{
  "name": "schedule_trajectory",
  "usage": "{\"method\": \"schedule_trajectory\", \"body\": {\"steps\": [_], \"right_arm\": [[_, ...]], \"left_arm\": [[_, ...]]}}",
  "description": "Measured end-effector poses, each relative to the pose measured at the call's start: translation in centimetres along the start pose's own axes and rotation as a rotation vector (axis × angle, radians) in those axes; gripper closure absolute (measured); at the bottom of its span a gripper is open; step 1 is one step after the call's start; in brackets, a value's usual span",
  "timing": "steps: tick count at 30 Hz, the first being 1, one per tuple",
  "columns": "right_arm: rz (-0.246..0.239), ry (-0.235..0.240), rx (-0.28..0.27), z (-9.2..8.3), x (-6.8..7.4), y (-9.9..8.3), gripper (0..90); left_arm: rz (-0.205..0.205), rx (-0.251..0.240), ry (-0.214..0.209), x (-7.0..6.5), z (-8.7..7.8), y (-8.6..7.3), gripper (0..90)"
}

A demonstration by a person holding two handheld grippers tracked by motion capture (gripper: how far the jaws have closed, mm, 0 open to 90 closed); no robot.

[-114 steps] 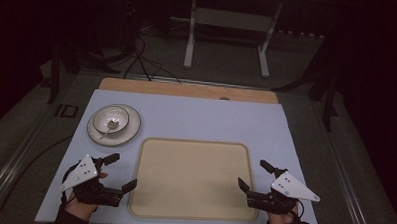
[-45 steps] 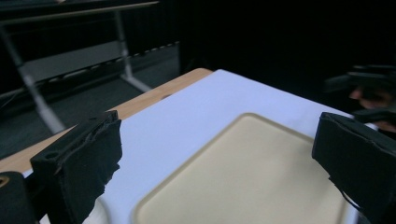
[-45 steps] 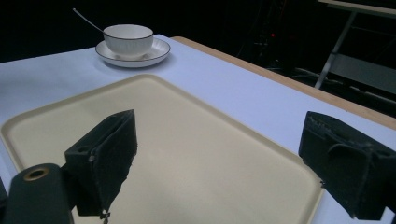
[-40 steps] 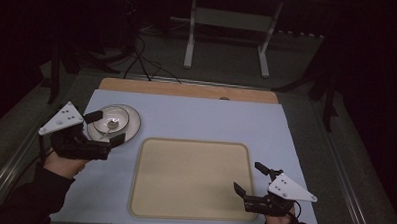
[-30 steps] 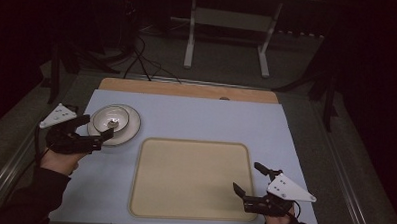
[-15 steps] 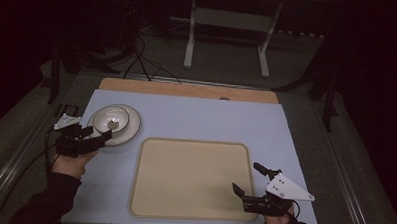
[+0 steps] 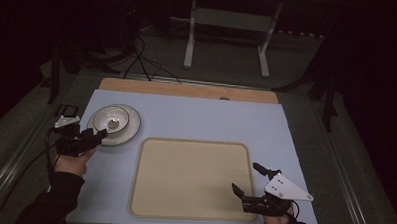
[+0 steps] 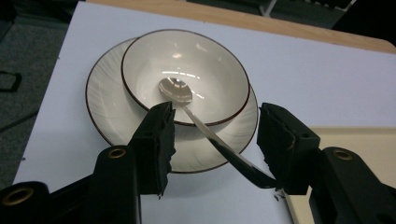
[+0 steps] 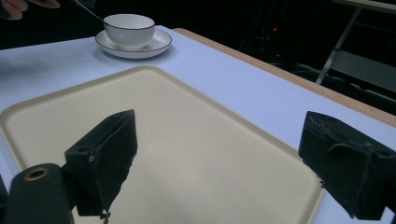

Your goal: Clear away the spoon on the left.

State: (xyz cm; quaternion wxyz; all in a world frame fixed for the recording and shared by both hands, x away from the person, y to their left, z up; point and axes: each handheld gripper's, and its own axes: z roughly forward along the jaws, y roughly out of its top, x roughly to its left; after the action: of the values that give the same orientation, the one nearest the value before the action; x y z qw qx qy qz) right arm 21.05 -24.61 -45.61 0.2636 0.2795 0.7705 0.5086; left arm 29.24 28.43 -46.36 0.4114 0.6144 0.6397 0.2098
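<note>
Jaws of the left gripper [image 8: 212, 140] stand partly apart and have just been closing, with the handle of a spoon [image 8: 205, 128] running between them; the handle's end looks to touch the inner face of one jaw, while the other jaw is clear of it, so nothing is clamped yet. That spoon lies tilted, its bowl end resting inside a white bowl [image 8: 184, 77] and its handle sloping out over the rim toward the gripper. Under the bowl sits a ribbed white plate [image 8: 105, 105] with a dark rim. In the high view the left gripper [image 7: 88, 139] is just beside the plate [image 7: 131, 124], near the table's left edge and toward its far left corner, and the hand [image 7: 72, 160] behind it comes in from the near side.

Over at the near right corner, the right gripper [image 7: 246, 181] has its jaws spread wide and released, holding nothing, above the near right part of a beige tray [image 7: 189, 179]. This tray lies in the middle of the near half of the pale blue table [image 7: 206, 117], well apart from the plate.
</note>
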Motion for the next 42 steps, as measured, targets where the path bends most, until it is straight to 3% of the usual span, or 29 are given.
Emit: {"method": "schedule_trajectory", "body": {"steps": [6, 11, 22, 24, 31, 42], "right_arm": [[-0.002, 0.000, 0.006, 0.1, 0.0, 0.0, 11.8], [-0.001, 0.001, 0.006, 0.1, 0.0, 0.0, 11.8], [-0.003, 0.001, 0.007, 0.1, 0.0, 0.0, 11.9], [-0.004, 0.000, 0.008, 0.1, 0.0, 0.0, 11.9], [-0.003, 0.000, 0.010, 0.1, 0.0, -0.1, 11.9], [-0.002, -0.001, 0.014, 0.2, 0.0, -0.1, 11.9]], "left_arm": [[0.003, 0.020, 0.003, -0.1, 0.3, -0.1, 46.9], [-0.037, 0.036, 0.004, 0.6, 0.6, -0.3, 55.0], [-0.161, 0.006, 0.005, 2.4, 0.7, -0.8, 69.5], [-0.197, 0.004, -0.015, 2.8, 0.8, -0.9, 72.0], [-0.226, -0.012, -0.015, 3.0, 1.0, -1.2, 82.4], [-0.273, -0.068, 0.002, 3.7, 0.6, -1.0, 88.6]]}}
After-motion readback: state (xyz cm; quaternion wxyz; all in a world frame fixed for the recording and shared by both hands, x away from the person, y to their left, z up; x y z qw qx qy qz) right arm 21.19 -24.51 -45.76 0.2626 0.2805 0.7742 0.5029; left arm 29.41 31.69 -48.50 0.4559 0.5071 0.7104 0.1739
